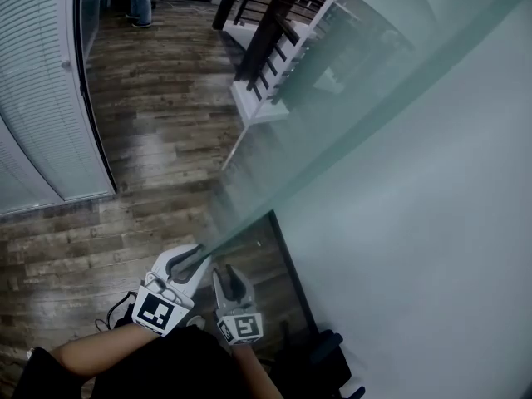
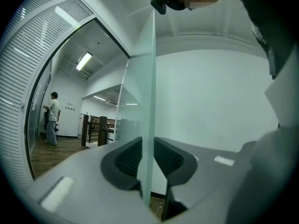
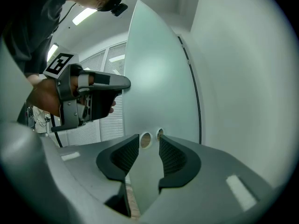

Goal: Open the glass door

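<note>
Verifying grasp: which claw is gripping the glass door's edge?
The left claw, clamped on the frosted glass door's edge; the right claw stands open, holding nothing.

Left of the glass door (image 1: 332, 151), bare wooden floor (image 1: 158, 140) runs to the wall of blinds (image 1: 41, 123), a broad lane for a hand. Beyond the door a dark railing (image 1: 266, 40) narrows it. Right of the door a white wall (image 3: 243, 78) leaves only a thin wedge. The left gripper (image 1: 193, 260), clamped on the door's edge, fills that spot, with the right gripper (image 1: 226, 274) just beside it, jaws apart.
</note>
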The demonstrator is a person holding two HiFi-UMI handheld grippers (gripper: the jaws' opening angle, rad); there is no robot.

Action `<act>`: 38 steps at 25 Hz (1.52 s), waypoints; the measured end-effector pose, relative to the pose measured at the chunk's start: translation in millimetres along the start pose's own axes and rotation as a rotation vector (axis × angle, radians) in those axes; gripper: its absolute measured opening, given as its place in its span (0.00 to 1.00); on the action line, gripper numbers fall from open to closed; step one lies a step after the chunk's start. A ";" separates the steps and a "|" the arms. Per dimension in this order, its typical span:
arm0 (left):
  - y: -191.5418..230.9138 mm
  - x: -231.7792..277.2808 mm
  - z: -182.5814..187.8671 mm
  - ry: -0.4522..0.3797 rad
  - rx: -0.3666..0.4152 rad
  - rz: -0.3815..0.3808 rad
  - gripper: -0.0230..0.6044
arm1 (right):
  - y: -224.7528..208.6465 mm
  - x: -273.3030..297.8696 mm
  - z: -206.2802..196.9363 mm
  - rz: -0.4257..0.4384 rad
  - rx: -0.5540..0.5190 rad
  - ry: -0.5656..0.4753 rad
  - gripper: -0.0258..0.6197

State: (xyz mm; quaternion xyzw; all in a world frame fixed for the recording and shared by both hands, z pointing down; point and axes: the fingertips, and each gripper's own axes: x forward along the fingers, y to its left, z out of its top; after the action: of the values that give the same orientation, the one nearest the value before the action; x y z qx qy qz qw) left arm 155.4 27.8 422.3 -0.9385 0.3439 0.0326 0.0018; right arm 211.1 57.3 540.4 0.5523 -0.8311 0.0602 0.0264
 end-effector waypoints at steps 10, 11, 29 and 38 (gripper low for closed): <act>-36.8 17.9 -5.8 0.029 0.019 -0.018 0.15 | 27.9 1.3 20.6 -0.040 -0.028 0.027 0.31; -40.3 20.2 -5.6 0.027 0.016 -0.021 0.16 | 29.2 1.8 20.6 -0.050 -0.041 0.035 0.31; -95.3 44.1 1.6 -0.001 0.001 -0.228 0.18 | -41.8 -18.2 17.0 -0.299 -0.026 0.059 0.19; -82.4 45.0 -6.2 0.007 -0.001 -0.149 0.06 | -78.6 -40.8 14.5 -0.378 -0.010 0.046 0.15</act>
State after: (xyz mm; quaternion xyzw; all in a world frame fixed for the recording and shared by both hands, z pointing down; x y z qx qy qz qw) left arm 243.2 61.5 424.2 -0.9616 0.2729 0.0293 0.0028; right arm 299.7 62.7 527.0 0.6968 -0.7121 0.0626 0.0591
